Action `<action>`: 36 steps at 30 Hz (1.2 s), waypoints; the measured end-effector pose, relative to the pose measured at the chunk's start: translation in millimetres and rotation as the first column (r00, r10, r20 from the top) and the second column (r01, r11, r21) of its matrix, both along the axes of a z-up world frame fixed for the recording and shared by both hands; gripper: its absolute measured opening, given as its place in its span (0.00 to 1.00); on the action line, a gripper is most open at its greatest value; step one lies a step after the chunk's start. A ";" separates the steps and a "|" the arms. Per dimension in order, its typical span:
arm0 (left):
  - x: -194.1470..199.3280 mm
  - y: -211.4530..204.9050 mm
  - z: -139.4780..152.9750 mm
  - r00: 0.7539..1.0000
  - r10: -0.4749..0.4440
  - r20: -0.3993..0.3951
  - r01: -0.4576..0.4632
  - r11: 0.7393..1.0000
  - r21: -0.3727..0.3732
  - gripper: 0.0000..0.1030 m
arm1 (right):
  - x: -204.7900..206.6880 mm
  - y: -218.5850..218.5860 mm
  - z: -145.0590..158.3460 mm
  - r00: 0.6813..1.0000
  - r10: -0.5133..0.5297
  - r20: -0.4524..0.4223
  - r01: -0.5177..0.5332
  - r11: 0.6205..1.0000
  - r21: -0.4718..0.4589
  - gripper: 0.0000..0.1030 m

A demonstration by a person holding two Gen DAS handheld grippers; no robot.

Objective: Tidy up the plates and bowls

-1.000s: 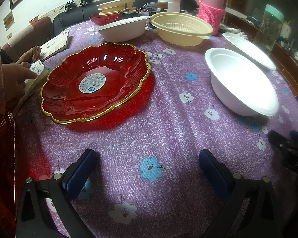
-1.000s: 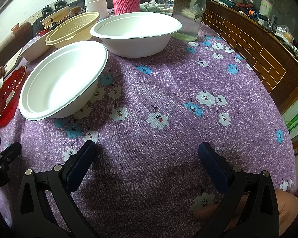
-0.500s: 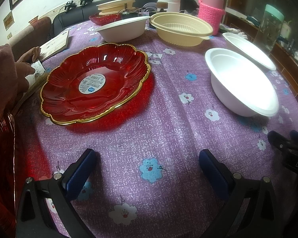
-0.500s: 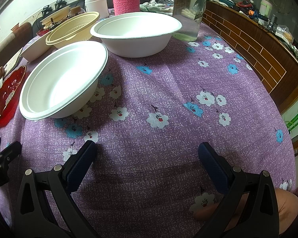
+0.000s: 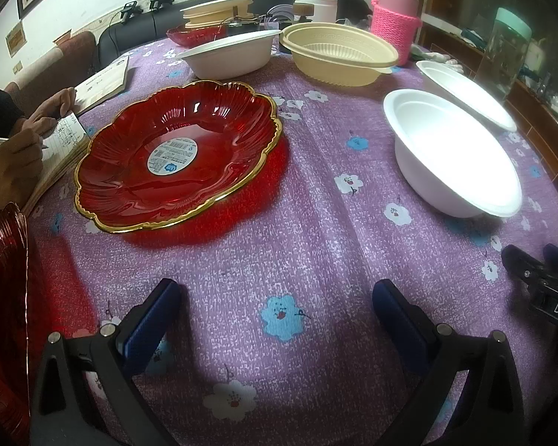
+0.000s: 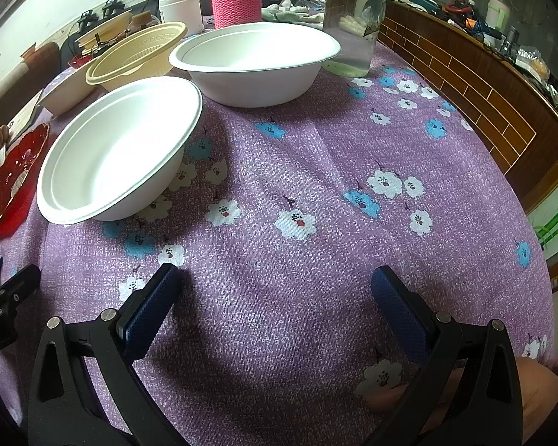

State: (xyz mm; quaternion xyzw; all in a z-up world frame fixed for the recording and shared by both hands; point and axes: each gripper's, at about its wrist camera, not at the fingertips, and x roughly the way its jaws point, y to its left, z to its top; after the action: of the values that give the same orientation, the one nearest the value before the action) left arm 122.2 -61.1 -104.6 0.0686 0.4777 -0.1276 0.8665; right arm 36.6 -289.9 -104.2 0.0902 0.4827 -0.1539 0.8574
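Two grippers hover low, both spread wide and holding nothing. Left gripper (image 5: 277, 306) alone shows the whole red plate (image 5: 178, 156), a hand (image 5: 13, 163) writing beside it. Right gripper (image 6: 271, 293) faces two white bowls (image 6: 119, 148) (image 6: 255, 61) up close, with bare purple tablecloth (image 6: 334, 171) running out to the table's right edge.

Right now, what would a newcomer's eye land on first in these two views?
The red plate with its gold rim and centre sticker, lying left of middle on the purple tablecloth. Next, the white bowl to its right, with another white bowl just beyond it. Both grippers are open and empty.
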 end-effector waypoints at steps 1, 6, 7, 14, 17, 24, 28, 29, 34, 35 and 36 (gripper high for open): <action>-0.1 -0.1 0.0 1.000 0.000 0.000 0.000 1.000 0.000 1.00 | 0.1 0.4 0.0 1.000 0.000 0.000 0.000 1.000 -0.001 1.00; -0.2 -0.2 0.3 1.000 0.000 0.000 0.000 1.000 0.000 1.00 | -0.5 -0.2 0.0 1.000 0.000 0.000 0.000 1.000 -0.001 1.00; -0.2 -0.2 0.4 1.000 0.000 0.000 0.000 1.000 0.000 1.00 | -0.1 -0.1 -0.1 1.000 0.000 0.000 0.000 1.000 -0.001 1.00; -0.4 -0.3 0.2 1.000 0.000 0.000 0.000 1.000 0.000 1.00 | -0.3 -0.5 -0.1 1.000 0.000 0.000 0.000 1.000 -0.001 1.00; -0.3 -0.6 0.0 1.000 0.000 0.000 0.000 1.000 0.000 1.00 | -0.5 -0.6 -0.1 1.000 0.000 0.000 0.000 1.000 -0.001 1.00; -0.4 -0.6 -0.2 1.000 0.000 0.000 0.000 1.000 0.000 1.00 | -0.9 -1.1 -0.1 1.000 0.000 0.000 0.000 1.000 -0.001 1.00; -0.2 -0.6 -0.3 1.000 0.000 0.000 0.000 1.000 0.001 1.00 | -0.9 -1.7 -0.1 1.000 0.000 0.000 0.000 1.000 -0.001 1.00; -0.4 -0.9 -0.3 1.000 0.000 0.000 0.000 1.000 0.001 1.00 | -0.8 -1.4 -0.1 1.000 0.000 0.000 0.000 1.000 -0.001 1.00; -0.5 -1.3 -0.1 1.000 -0.003 0.001 0.003 1.000 0.001 1.00 | -0.8 0.9 -0.1 1.000 -0.006 -0.001 0.006 1.000 -0.003 1.00; 0.3 -1.2 0.0 1.000 -0.024 0.001 0.024 1.000 0.000 1.00 | -2.4 2.4 0.0 1.000 -0.014 -0.001 0.014 1.000 -0.004 1.00; 2.5 -0.7 -0.1 0.999 -0.044 0.006 0.044 0.999 -0.004 1.00 | -1.2 5.6 -0.2 1.000 -0.019 -0.002 0.019 1.000 -0.004 1.00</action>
State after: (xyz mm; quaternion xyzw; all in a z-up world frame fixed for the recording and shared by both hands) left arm 124.7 -61.8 -104.7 0.0776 0.4733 -0.1472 0.8651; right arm 35.4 -284.3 -104.4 0.0930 0.4822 -0.1629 0.8557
